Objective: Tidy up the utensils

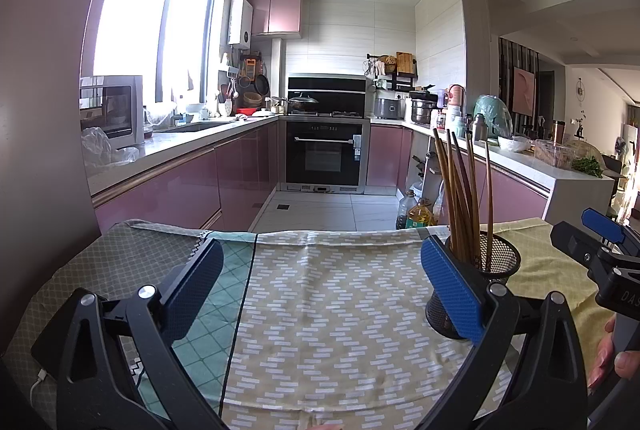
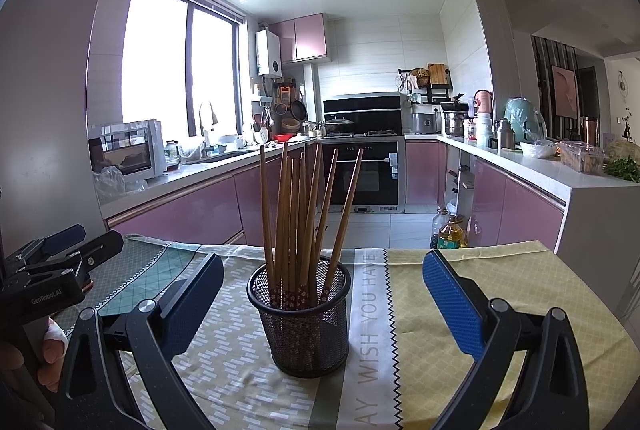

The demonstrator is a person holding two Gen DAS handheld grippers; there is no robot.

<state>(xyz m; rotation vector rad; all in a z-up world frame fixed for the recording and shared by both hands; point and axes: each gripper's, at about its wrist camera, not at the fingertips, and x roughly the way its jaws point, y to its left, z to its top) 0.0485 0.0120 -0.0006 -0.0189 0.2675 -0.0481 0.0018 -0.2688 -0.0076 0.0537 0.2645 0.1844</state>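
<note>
Grippers level over tablecloth (image 2: pixel 460 270); both jaws spread wide, empty; chopstick holder (image 2: pixel 299 314) between right jaws.

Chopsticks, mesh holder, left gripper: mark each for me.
chopsticks (image 2: pixel 298 205), right wrist view, mid-shafts.
mesh holder (image 2: pixel 304 338), right wrist view, front wall.
left gripper (image 1: pixel 320 286), left wrist view, between open fingertips.

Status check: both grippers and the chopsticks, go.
Left gripper open, empty. Right gripper open, empty. Chopsticks upright in mesh holder on the tablecloth. Nothing in the way.
</note>
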